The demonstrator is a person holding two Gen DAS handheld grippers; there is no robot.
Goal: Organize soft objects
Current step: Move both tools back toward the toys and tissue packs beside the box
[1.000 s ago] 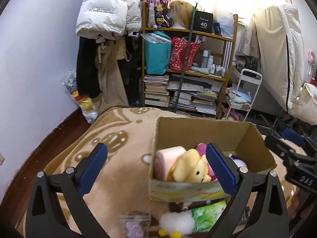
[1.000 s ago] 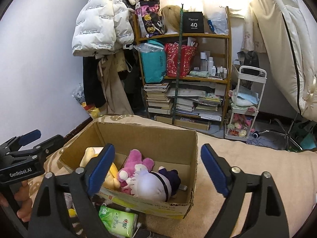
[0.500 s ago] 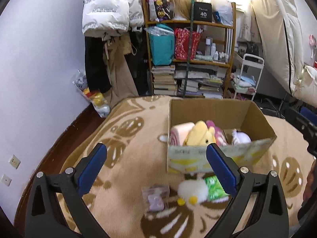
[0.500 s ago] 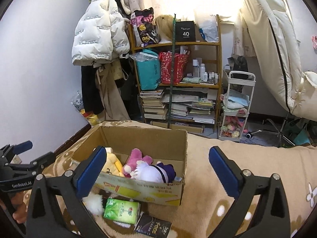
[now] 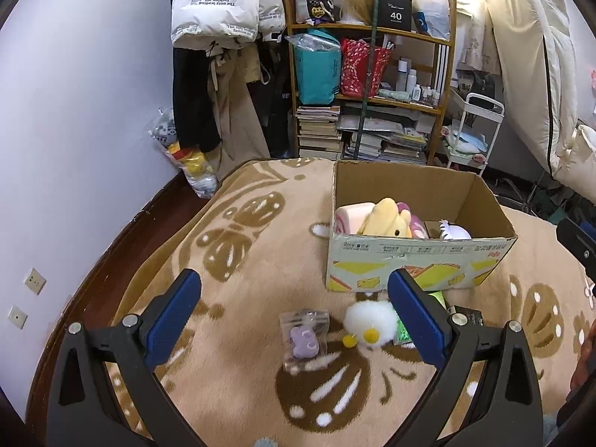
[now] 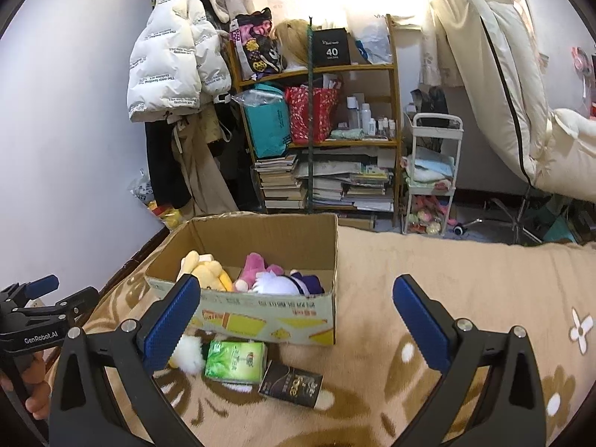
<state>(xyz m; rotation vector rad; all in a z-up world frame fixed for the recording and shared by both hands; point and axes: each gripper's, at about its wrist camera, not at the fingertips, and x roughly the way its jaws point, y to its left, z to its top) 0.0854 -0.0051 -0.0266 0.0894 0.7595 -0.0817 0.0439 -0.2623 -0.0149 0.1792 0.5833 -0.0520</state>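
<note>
Left gripper (image 5: 292,311) wide open, empty, hovering over blanket (image 5: 238,246). Right gripper (image 6: 296,322) also spread wide, holding nothing. White fluffy toy (image 5: 368,323) just in front of box (image 5: 417,260), on blanket, near left gripper's right finger. Small bagged purple toy (image 5: 304,338) beside it, farther from box. Probably light, squashy, no breakage risk; pinch across the fluffy body's middle, not the yellow foot. Bag likely slippery. Green pack (image 6: 236,361) and dark carton (image 6: 290,389) also in front of box, look stiff.
</note>
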